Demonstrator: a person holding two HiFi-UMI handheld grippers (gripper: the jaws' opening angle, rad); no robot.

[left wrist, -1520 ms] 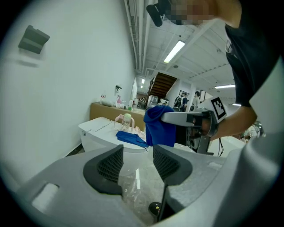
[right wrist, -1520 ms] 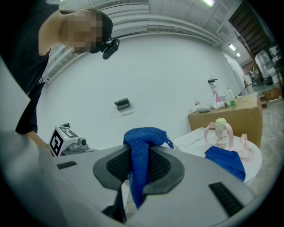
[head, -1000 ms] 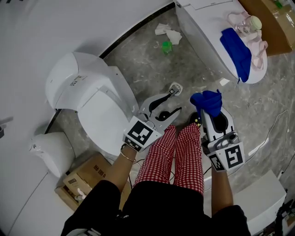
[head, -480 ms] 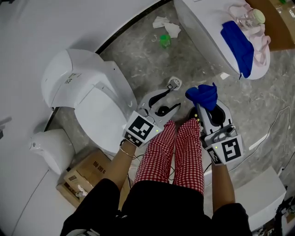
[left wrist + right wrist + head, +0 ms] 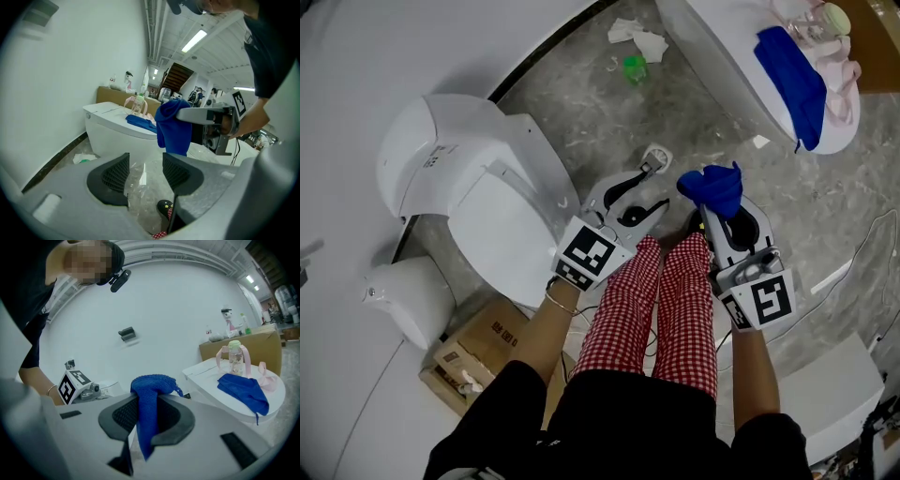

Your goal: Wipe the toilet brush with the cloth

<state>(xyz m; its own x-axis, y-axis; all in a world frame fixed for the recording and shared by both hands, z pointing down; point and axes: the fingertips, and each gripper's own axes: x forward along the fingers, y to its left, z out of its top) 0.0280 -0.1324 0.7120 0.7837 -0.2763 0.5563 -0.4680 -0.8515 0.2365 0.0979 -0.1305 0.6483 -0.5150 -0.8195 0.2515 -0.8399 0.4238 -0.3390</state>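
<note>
Stone floor (image 5: 581,122), right gripper (image 5: 146,414) clamping cloth (image 5: 152,383) (blue)

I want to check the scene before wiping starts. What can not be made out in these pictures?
- Toilet brush: plainly seen in no view.
- Small white thing by the left gripper's tip: too small, head view.
- Green thing on the floor: too small, head view.
- Right gripper's tip: covered by the cloth, head view.
- Far toilet: cut off by the top edge, head view.
</note>
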